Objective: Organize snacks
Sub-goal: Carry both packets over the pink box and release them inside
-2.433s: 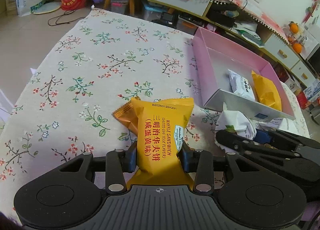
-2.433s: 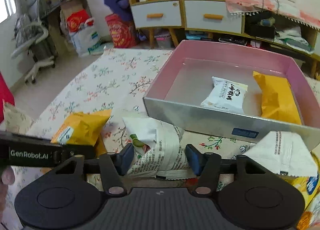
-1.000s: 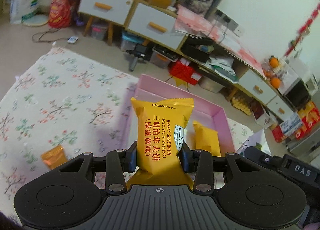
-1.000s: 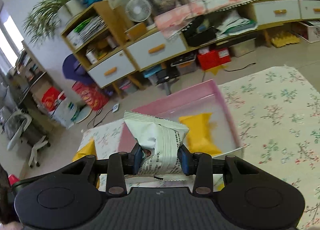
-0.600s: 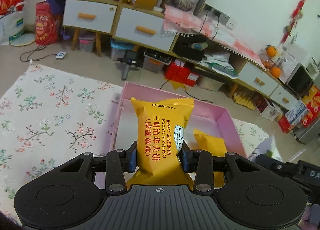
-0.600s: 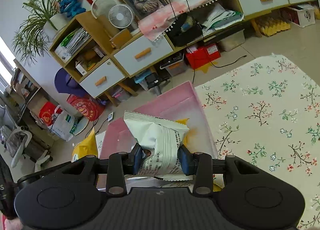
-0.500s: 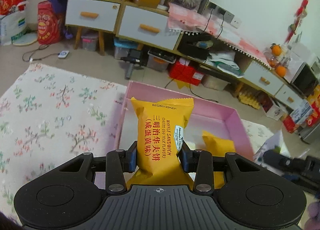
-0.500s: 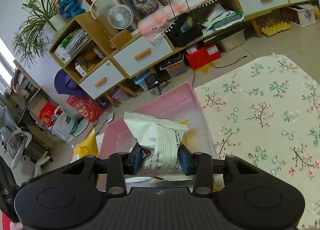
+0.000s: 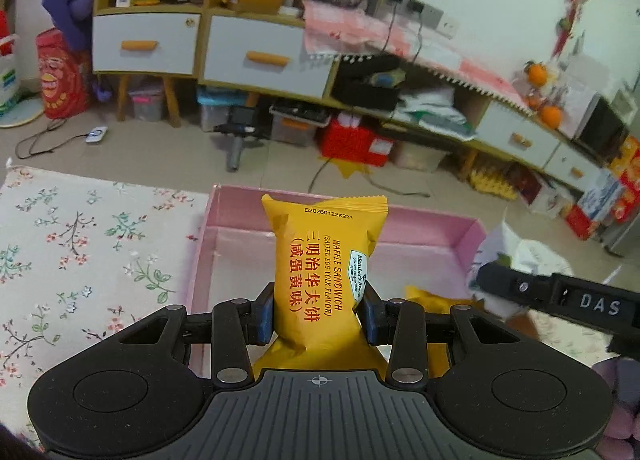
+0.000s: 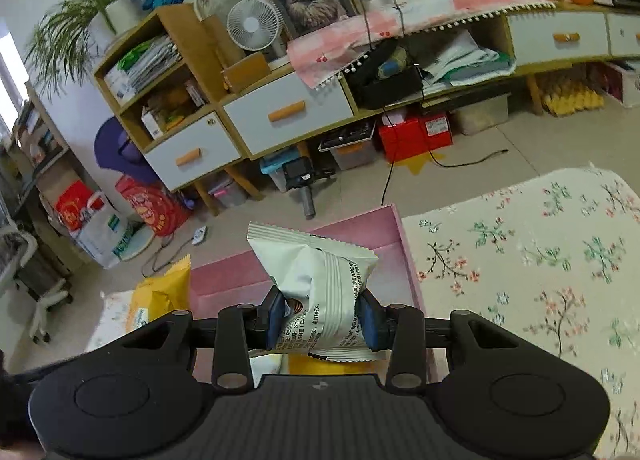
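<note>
Both packets over the pink box, drop pending.

Left to right: my left claw (image 9: 316, 318) is clamped on the yellow waffle packet (image 9: 325, 272), upright above the near wall of the pink box (image 9: 464, 234), which sits on the floral-cloth table (image 9: 80, 244). A yellow packet (image 9: 424, 298) already lies inside, just right of mine. My right claw (image 10: 322, 320) is clamped on the white packet (image 10: 320, 284), over the box's right half. I'd lower each until it nears the floor, set the yellow one in the bare left part, keep the claws from crossing, then part the fingers. Releasing high risks a bounce out.
</note>
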`<state>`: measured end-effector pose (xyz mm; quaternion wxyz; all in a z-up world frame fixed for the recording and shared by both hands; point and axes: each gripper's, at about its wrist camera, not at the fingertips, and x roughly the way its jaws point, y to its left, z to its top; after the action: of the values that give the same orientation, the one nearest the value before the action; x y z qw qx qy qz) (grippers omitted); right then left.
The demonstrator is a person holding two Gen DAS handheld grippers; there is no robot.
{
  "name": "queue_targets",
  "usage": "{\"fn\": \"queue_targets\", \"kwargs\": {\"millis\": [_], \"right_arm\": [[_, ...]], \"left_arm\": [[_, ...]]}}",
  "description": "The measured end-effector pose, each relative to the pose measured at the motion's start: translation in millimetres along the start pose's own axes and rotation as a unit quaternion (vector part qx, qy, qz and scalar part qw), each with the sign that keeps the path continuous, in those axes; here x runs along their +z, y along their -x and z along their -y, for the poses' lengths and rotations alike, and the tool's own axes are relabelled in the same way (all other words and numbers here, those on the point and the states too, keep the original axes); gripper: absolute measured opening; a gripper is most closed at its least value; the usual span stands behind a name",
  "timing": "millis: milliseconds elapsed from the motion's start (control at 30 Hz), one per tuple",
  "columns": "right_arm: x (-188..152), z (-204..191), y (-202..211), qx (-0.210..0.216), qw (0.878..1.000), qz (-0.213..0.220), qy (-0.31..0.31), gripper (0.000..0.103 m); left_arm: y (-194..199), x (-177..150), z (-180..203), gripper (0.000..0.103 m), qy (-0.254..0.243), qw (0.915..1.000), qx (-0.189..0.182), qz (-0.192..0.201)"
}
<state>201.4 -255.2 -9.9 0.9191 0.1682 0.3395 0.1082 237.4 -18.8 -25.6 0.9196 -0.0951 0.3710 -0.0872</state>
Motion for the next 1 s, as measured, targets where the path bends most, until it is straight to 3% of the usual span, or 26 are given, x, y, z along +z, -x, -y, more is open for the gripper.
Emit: {"fn": "queue_targets", "kwargs": {"millis": [133,467,533,567,600,633,667,1000], "right_arm": [[2,2,-7,-0.003,1.000,0.006,0.006,0.009],[2,4,-11,-0.002,1.000,0.014,0.000,0.011],[2,3,-10,-0.002,1.000,0.014,0.001,0.014],[2,3,-10,-0.005,1.000,0.016,-0.001,0.014],[2,2,-10,-0.006,1.000,0.015,-0.003,0.025],[2,2,-11,-0.005,1.000,0.015,-0.005,0.036],[2,2,-10,-0.005,1.000,0.016,-0.005,0.041],[5,4,-6,-0.009,1.000,0.010,-0.014,0.057]], "left_arm": [[-9,-3,4,0.038,-0.030,0.9994,0.020,0.003],[-17,-4,-5,0.040,-0.015,0.9997,0.016,0.004],[-16,-3,-5,0.049,-0.018,0.9995,0.023,0.013],[-15,-2,-4,0.065,-0.021,0.9993,0.025,0.018],[-13,-1,-4,0.074,-0.023,0.9992,0.024,0.022],[-12,-1,-4,0.075,-0.025,0.9992,0.020,0.025],[-12,0,-3,0.076,-0.027,0.9992,0.016,0.025],[-6,1,2,0.086,-0.030,0.9995,0.013,0.000]]}}
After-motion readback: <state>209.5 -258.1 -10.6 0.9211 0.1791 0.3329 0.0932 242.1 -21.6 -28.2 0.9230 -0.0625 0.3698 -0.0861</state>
